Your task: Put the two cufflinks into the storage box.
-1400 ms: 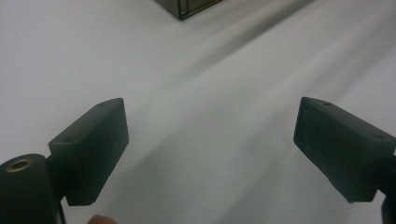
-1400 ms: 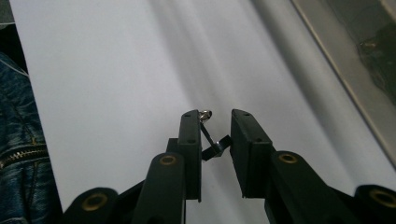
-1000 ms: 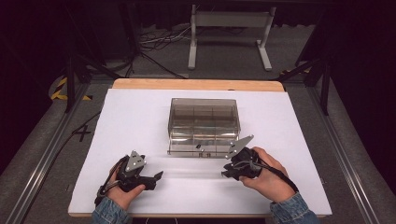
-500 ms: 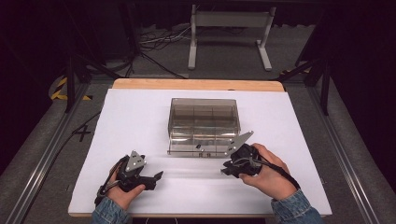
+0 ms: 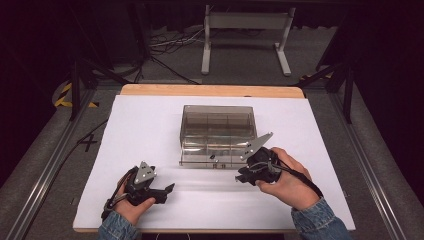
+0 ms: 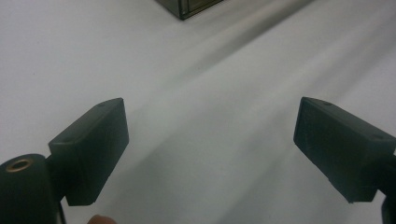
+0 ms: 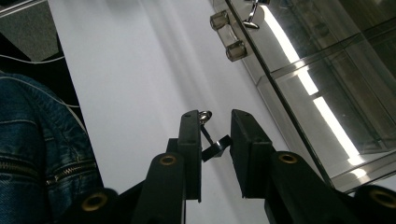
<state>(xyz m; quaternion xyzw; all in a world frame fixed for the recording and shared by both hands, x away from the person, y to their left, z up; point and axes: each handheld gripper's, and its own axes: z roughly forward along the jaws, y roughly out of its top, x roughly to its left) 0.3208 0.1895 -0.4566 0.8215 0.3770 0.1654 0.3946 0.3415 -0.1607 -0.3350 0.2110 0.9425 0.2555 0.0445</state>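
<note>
White surface (image 5: 150,130) under everything. Clear compartmented box (image 5: 217,131) near its middle, small metal fittings (image 7: 227,35) along the front edge. Left gripper (image 5: 167,190) low at the near left, jaws wide apart, nothing between. Right gripper (image 5: 240,177) beside the box's front right corner, jaws narrowed on a small binder clip (image 7: 211,142).

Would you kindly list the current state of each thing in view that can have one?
Clear box: lid closed, upright on the white table.
Left gripper: jaws wide apart, nothing between them, low over the table.
Right gripper: jaws narrowed around a small black clip with a metal ring.
Box latch: looks unfastened.
</note>
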